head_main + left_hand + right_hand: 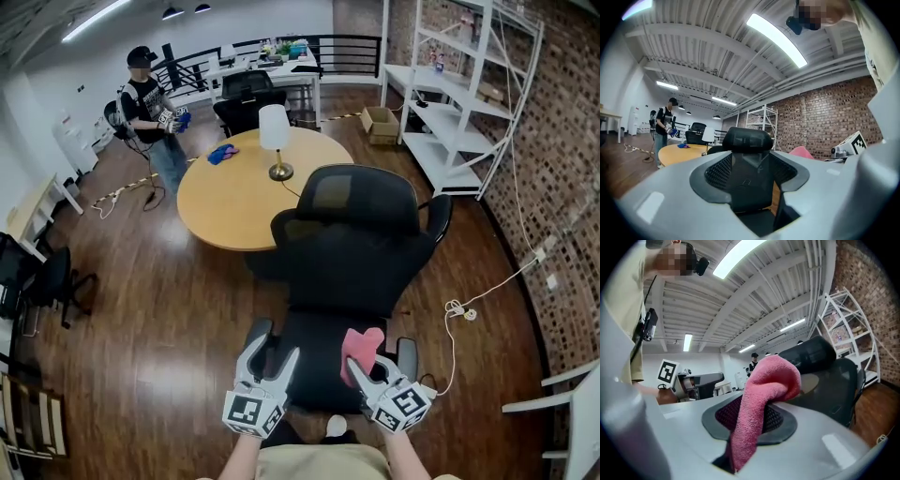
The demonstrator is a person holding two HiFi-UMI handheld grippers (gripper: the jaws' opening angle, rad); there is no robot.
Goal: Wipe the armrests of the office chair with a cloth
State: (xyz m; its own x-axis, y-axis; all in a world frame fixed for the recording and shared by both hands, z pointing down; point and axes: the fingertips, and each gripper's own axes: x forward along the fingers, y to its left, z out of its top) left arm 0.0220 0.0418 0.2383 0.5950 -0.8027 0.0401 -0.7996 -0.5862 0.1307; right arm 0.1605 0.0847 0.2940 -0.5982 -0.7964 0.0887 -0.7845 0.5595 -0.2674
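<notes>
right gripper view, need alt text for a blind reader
The right gripper clamps a pink cloth, which flops over above its jaws. Behind it stands a black office chair, with white shelving and a brick wall at right; the left gripper shows at left.

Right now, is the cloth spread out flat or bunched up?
Bunched up. The pink cloth is pinched between the jaws of the right gripper and flops over in a folded lump, not spread flat.
</notes>
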